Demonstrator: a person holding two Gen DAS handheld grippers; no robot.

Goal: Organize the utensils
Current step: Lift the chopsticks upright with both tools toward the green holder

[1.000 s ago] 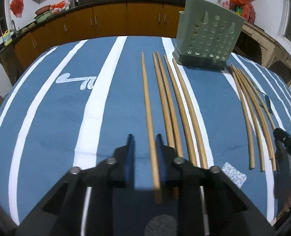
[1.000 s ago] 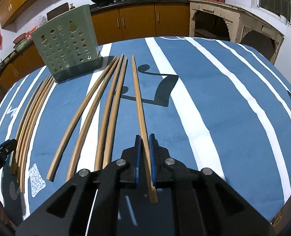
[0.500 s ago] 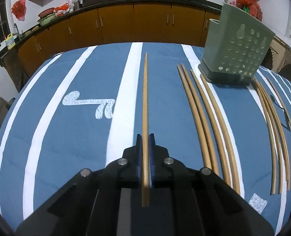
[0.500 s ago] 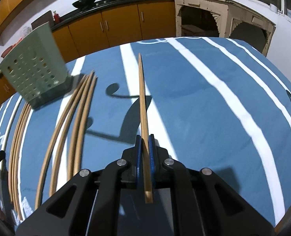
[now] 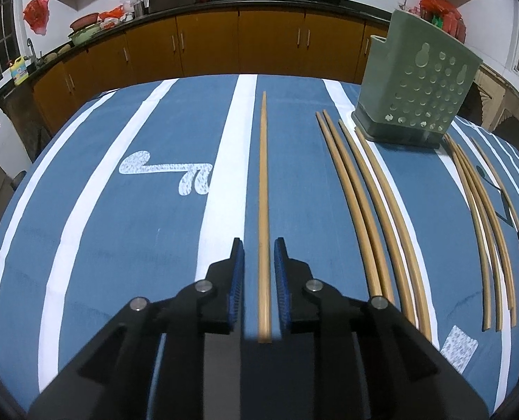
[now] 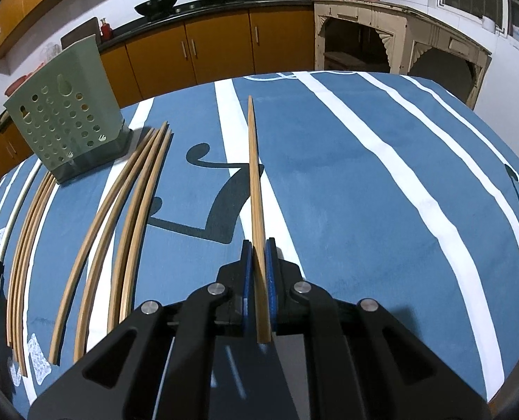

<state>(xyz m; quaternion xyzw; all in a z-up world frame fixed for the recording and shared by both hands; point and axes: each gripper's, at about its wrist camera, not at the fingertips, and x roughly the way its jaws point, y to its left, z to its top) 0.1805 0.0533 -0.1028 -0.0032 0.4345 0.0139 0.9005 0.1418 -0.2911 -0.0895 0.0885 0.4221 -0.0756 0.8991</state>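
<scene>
- Left gripper (image 5: 258, 259): jaws opening, blue pads clear of the chopstick (image 5: 263, 210) lying between them; stick runs straight ahead along a white stripe's edge.
- Right of it, four loose chopsticks (image 5: 371, 217) fanned on the blue cloth (image 5: 102, 227); green holder (image 5: 417, 84) upright ahead-right, at their far tips.
- Ahead-left: broad bare cloth out to the table's rounded far edge.
- Right gripper (image 6: 256, 262): clenched on a second chopstick (image 6: 254, 175), tip pointing ahead, butt poking back past the pads.
- Left of it, four sticks (image 6: 119, 231), then the holder (image 6: 63, 112) ahead-left.
- Right and ahead: open striped cloth reaching the table edge.
</scene>
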